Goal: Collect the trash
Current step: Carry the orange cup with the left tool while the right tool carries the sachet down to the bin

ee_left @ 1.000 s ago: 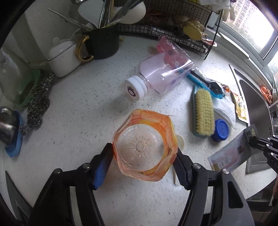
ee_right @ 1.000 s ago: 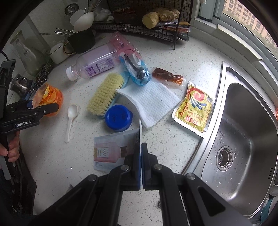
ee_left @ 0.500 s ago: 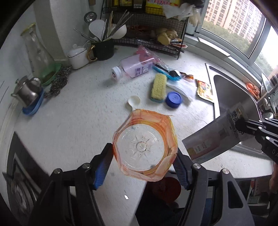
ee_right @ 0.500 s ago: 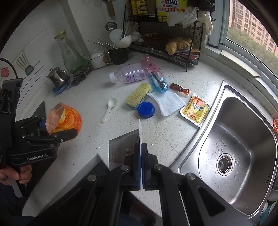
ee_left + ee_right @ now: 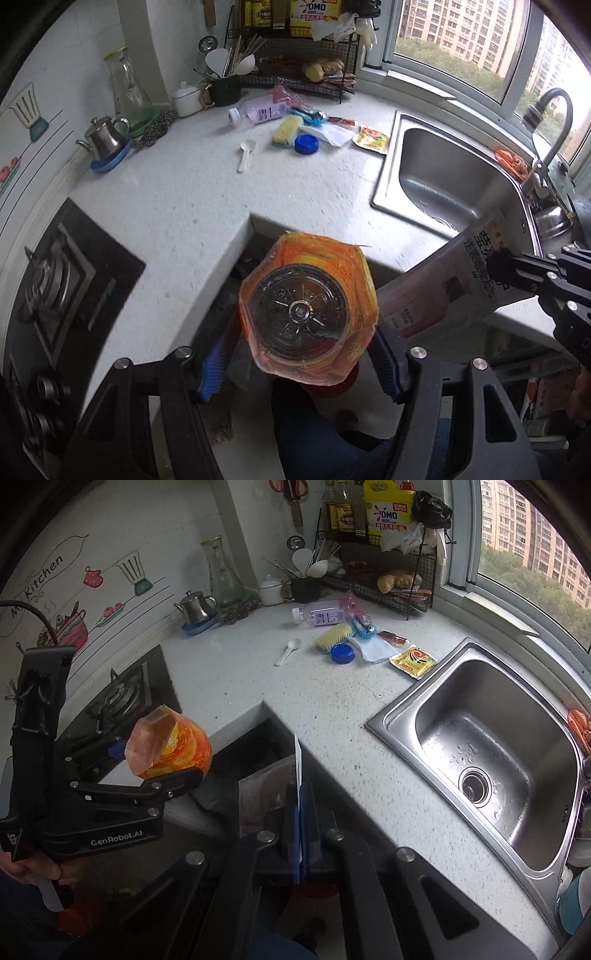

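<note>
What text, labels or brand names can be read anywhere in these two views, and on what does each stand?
"OMO": yellow detergent bottle on the wire rack.
"GenRobot.AI": body of the left gripper.
"Kitchen": wall sticker.
Flat packet in the right gripper: Chinese print, too blurred to read.
Orange-wrapped container, yellow sachet, pink bottle: unreadable.

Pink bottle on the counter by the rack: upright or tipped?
Tipped. The pink bottle lies on its side on the counter, white cap pointing left, beside the scrub brush.
</note>
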Motion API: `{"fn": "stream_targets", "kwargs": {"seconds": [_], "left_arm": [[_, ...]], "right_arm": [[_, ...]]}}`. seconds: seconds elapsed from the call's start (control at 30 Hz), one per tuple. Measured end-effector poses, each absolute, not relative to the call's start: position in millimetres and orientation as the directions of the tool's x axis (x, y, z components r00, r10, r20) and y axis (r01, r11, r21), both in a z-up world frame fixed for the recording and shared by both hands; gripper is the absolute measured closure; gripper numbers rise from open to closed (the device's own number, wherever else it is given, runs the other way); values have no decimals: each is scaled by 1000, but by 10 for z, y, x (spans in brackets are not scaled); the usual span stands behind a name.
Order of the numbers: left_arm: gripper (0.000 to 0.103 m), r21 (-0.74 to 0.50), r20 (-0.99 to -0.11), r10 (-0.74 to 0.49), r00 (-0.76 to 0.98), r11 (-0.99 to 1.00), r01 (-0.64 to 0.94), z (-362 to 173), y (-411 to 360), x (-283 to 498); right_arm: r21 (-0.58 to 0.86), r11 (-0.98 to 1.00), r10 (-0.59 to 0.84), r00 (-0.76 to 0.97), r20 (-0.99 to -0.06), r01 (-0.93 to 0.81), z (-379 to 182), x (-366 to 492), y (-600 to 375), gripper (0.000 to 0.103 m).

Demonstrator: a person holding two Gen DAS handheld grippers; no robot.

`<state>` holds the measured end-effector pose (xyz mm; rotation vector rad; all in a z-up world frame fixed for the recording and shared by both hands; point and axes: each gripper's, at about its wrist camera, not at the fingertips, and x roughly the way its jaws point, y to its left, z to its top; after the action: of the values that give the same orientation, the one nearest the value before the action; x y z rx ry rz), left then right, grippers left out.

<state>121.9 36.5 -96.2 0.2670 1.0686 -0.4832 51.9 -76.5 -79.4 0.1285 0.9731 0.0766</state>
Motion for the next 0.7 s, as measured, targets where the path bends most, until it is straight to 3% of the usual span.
{"fn": "stream_targets", "kwargs": {"seconds": [0.33,0.7], "left_arm": [[39,-44,-904,-257,340,850,524,-1019,350,519],[38,-70,-936,-251,246,819,570,-1390,403,336]], "right_arm": [[155,988,130,527,-840,4,-911,9,-679,102],[162,984,111,454,-884,75,-1243,-92,-536,102]]}}
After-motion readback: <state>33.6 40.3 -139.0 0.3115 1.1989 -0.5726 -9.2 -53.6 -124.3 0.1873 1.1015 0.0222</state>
